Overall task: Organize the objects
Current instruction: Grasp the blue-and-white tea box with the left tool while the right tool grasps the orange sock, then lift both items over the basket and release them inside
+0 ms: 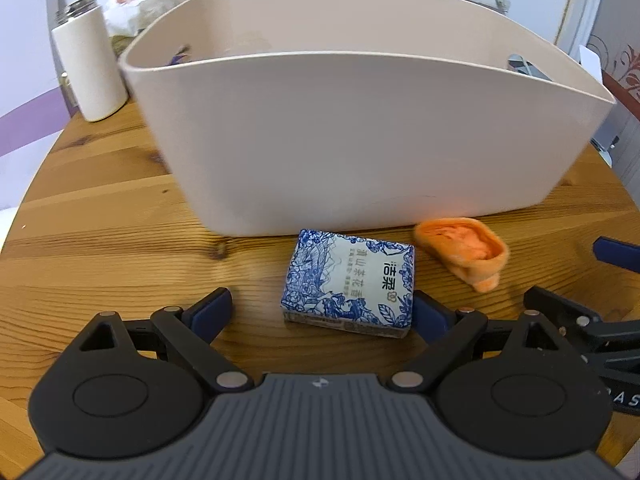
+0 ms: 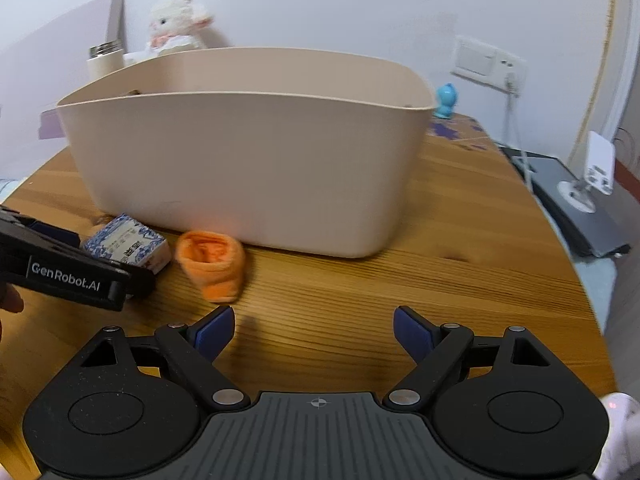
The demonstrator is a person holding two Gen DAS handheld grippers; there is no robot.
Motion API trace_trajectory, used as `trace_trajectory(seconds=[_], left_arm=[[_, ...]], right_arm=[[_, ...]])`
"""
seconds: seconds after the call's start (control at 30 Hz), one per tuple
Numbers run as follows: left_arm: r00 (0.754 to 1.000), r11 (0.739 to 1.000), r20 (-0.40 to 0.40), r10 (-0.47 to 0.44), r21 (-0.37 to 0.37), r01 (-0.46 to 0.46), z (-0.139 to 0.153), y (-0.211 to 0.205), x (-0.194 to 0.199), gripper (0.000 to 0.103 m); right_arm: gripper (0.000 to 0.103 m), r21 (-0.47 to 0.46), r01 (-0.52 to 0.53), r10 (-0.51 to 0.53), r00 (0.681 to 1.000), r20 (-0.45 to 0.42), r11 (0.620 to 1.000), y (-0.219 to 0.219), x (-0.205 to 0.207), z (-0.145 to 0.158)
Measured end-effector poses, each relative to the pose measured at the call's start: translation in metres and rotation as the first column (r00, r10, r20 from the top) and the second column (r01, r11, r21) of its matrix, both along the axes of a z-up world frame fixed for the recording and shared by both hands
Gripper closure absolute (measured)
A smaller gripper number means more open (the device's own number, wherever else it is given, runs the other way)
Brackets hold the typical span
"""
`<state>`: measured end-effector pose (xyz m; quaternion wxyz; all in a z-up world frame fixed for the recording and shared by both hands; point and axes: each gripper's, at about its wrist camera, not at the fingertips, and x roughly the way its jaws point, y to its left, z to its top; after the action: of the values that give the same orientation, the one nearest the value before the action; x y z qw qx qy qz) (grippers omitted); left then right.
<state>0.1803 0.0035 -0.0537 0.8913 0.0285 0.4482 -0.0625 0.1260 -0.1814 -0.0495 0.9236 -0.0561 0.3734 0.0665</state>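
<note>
Left gripper (image 1: 322, 310) spread wide w/ the blue-white tissue pack (image 1: 349, 280) between its fingers, right pad looks just beside the pack, left pad apart. Right gripper (image 2: 314, 330) also wide, nothing in it. I see the orange sock (image 2: 214, 264) on the table (image 2: 460, 260) btwn pack & beige bin (image 2: 248, 160), near bin's front wall

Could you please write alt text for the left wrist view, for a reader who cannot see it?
The open left gripper straddles a blue-and-white tissue pack lying on a wooden table, not yet gripping it. An orange rolled cloth lies to its right, before a large beige bin.
</note>
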Motion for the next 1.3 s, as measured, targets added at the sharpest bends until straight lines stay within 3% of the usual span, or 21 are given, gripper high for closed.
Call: trace_trajectory(seconds=[0.2, 0.4, 0.47, 0.53, 0.6, 0.9, 1.3], left_arm=[[1.000, 1.000, 0.008, -0.008, 0.008, 0.008, 0.001, 0.023, -0.001, 0.009], [0.999, 1.000, 0.024, -0.023, 0.011, 0.023, 0.002, 0.022, -0.003, 0.019], [0.999, 1.000, 0.038, -0.026, 0.007, 0.026, 0.004, 0.025, -0.005, 0.035], [0.999, 1.000, 0.036, -0.024, 0.004, 0.024, 0.007, 0.025, -0.002, 0.038], [0.999, 1.000, 0.035, -0.028, 0.008, 0.028, 0.008, 0.026, -0.004, 0.038], [0.996, 0.999, 0.080, -0.040, 0.031, 0.037, 0.021, 0.019, -0.032, 0.039], [0.967, 1.000, 0.253, -0.018, -0.021, 0.024, 0.097, 0.023, -0.057, 0.038]], right_arm=[[0.015, 0.004, -0.044, 0.044, 0.999, -0.008, 0.999, 0.019, 0.011, -0.006], [0.030, 0.022, -0.080, 0.080, 0.997, -0.005, 0.997, 0.030, 0.023, -0.010], [0.040, 0.034, -0.089, 0.089, 0.996, -0.002, 0.995, 0.032, 0.025, -0.010], [0.073, 0.053, -0.101, 0.101, 0.995, -0.002, 0.994, 0.033, 0.025, -0.009], [0.092, 0.045, -0.103, 0.103, 0.995, -0.003, 0.994, 0.035, 0.024, -0.007], [0.093, 0.025, -0.112, 0.111, 0.994, 0.024, 0.993, 0.032, 0.001, 0.007], [0.093, 0.071, -0.056, 0.040, 0.976, 0.214, 0.996, -0.003, -0.025, 0.075]])
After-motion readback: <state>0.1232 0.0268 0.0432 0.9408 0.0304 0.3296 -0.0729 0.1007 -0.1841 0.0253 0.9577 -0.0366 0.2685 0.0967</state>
